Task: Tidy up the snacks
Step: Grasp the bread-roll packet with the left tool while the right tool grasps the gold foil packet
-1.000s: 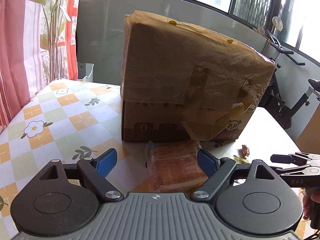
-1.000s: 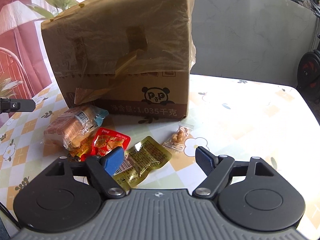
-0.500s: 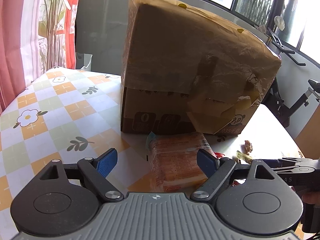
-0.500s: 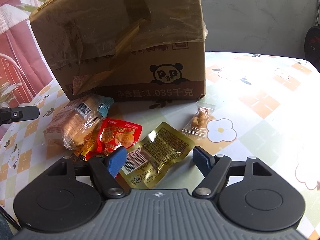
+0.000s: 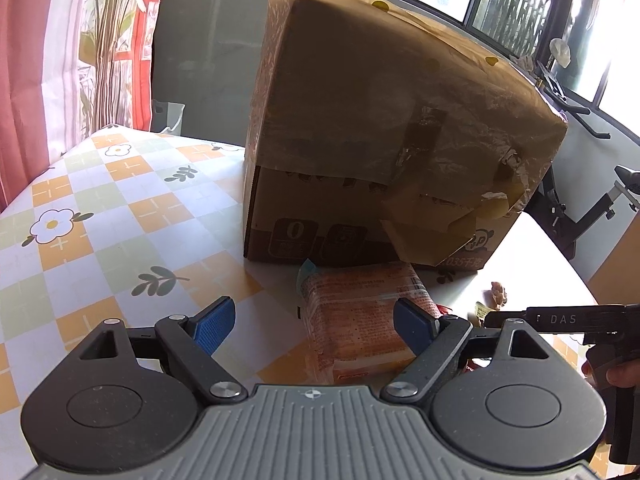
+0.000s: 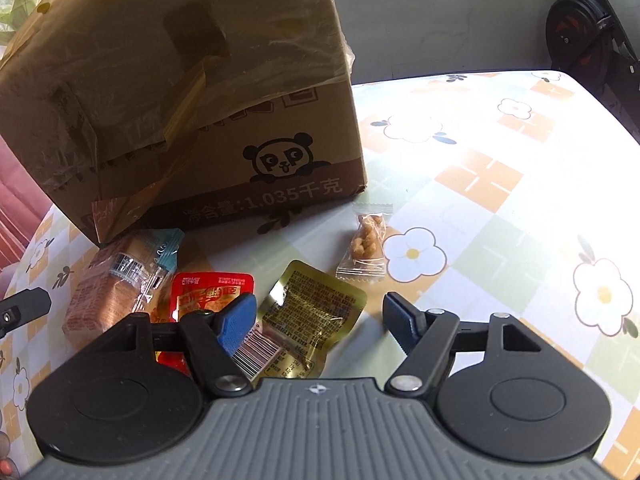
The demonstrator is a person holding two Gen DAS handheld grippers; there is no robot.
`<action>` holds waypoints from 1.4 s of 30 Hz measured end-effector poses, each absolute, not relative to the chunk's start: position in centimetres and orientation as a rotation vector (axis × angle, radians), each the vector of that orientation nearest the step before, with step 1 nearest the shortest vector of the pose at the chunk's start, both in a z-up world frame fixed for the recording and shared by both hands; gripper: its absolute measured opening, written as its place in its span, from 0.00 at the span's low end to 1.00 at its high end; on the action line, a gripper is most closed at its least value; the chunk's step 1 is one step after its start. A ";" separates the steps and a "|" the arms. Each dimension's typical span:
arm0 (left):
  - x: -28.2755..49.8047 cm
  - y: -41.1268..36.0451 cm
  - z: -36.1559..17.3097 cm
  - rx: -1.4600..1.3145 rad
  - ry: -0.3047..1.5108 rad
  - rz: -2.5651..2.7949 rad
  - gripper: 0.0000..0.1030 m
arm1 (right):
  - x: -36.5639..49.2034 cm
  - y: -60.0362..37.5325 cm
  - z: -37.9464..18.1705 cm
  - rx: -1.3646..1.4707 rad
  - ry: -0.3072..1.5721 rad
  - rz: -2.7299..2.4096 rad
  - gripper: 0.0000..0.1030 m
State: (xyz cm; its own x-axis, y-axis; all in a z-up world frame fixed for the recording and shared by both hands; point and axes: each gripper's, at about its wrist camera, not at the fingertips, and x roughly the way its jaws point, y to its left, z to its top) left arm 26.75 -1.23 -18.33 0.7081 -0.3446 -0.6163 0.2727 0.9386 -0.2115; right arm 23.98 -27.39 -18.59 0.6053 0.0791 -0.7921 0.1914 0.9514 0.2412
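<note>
1. Over the last second the right hand-held gripper (image 6: 318, 322) rolled and drew in over the gold foil pouch (image 6: 308, 322), which went from lying ahead of its left pad to lying between the two pads. Its jaws had just been closing, yet they were still fairly wide, with the pouch between them and neither pad pressing on it.
2. The left hand-held gripper (image 5: 314, 326) barely shifted. It stood wide open and empty, aimed at the orange cracker pack (image 5: 356, 320), whose near end sat between its pads, nearer the right one.
3. To my reading, this meant the first pick was being set up: the gold pouch looked like the right side's target and the cracker pack the left's. No snack had yet left the bench (image 6: 500, 208).
4. Counted snacks on the bench, all lying loose in front of the box: one orange cracker pack, one red sachet (image 6: 204, 292), one gold foil pouch, one small clear packet of nuts (image 6: 366, 246), making four.
5. One cardboard box (image 6: 200, 92), with a flap hanging down its front face; the cracker pack lay just beside its base.
6. Two hand-held grippers were present, neither holding anything.
</note>
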 end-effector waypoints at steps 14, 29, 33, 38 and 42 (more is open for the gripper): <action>26.3 -0.2 -18.6 -0.123 0.714 -0.316 0.85 | 25.6 -24.1 -19.2 0.045 0.961 -0.063 0.77; 25.6 -0.8 -18.6 -0.110 0.725 -0.317 0.85 | 22.3 -25.1 -19.6 -0.047 0.886 0.086 0.75; 25.7 -0.7 -18.7 -0.106 0.731 -0.308 0.85 | 23.1 -25.7 -19.9 -0.071 0.873 0.158 0.75; 25.7 -0.9 -18.7 -0.100 0.736 -0.309 0.85 | 23.2 -26.6 -19.8 -0.057 0.864 0.198 0.76; 25.6 -1.0 -18.6 -0.096 0.738 -0.313 0.85 | 22.7 -26.3 -19.7 -0.051 0.865 0.198 0.72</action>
